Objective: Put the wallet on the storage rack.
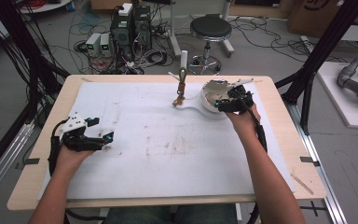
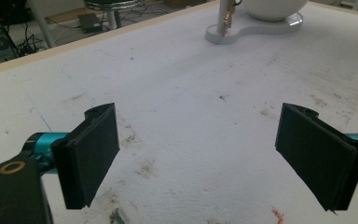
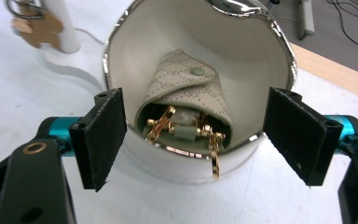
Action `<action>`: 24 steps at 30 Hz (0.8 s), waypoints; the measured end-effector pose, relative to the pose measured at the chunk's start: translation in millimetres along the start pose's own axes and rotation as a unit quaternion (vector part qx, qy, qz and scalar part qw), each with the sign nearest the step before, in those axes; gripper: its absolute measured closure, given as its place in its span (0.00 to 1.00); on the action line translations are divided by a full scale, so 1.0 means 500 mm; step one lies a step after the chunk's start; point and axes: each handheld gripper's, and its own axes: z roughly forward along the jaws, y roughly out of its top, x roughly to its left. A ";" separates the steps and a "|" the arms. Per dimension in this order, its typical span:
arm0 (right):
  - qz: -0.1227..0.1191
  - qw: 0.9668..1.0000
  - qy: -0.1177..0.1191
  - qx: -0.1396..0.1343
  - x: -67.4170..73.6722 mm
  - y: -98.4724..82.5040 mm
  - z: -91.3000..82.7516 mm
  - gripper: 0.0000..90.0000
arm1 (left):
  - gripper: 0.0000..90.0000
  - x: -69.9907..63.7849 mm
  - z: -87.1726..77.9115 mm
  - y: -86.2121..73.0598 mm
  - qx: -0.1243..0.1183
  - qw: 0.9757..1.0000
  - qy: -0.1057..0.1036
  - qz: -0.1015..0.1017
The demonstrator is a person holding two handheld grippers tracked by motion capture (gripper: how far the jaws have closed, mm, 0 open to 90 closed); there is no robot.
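The right gripper [image 1: 233, 103] hangs over a white bowl [image 3: 261, 56] at the far right of the tabletop [image 1: 168, 140]. Its fingers [image 3: 103, 135] are spread wide, one on each side of the bowl's near rim, and neither presses on anything. Inside the bowl lies a beige key pouch [image 3: 189, 93] with a snap button on its folded flap; gold key hooks [image 3: 212, 149] stick out of its open end and reach over the bowl's shiny rim. The pouch rests against the bowl's inner wall, apart from both fingers.

The bowl stands on a white stand [image 2: 254, 30] with a flat base that curves to a thin upright post [image 1: 183, 59]. A small brown keyring charm [image 1: 181, 88] hangs beside that post, just left of the bowl in the high view.

The left gripper [image 1: 103, 138] rests low at the left side of the tabletop, well apart from the bowl. Its fingers [image 2: 91, 154] are also spread, with only the stained white surface between them.
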 end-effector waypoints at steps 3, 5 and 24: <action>-0.001 1.000 -0.004 -0.027 0.000 -0.010 -0.027 0.24 | 0.15 0.001 0.001 0.001 0.000 1.000 -0.002 0.001; 0.004 0.999 0.001 -0.037 0.000 -0.021 -0.041 0.24 | 0.15 0.000 0.002 0.002 -0.002 1.000 -0.002 0.000; 0.037 0.994 0.033 -0.100 -0.003 -0.147 -0.111 0.23 | 0.15 -0.012 0.028 0.014 -0.003 1.000 -0.020 0.005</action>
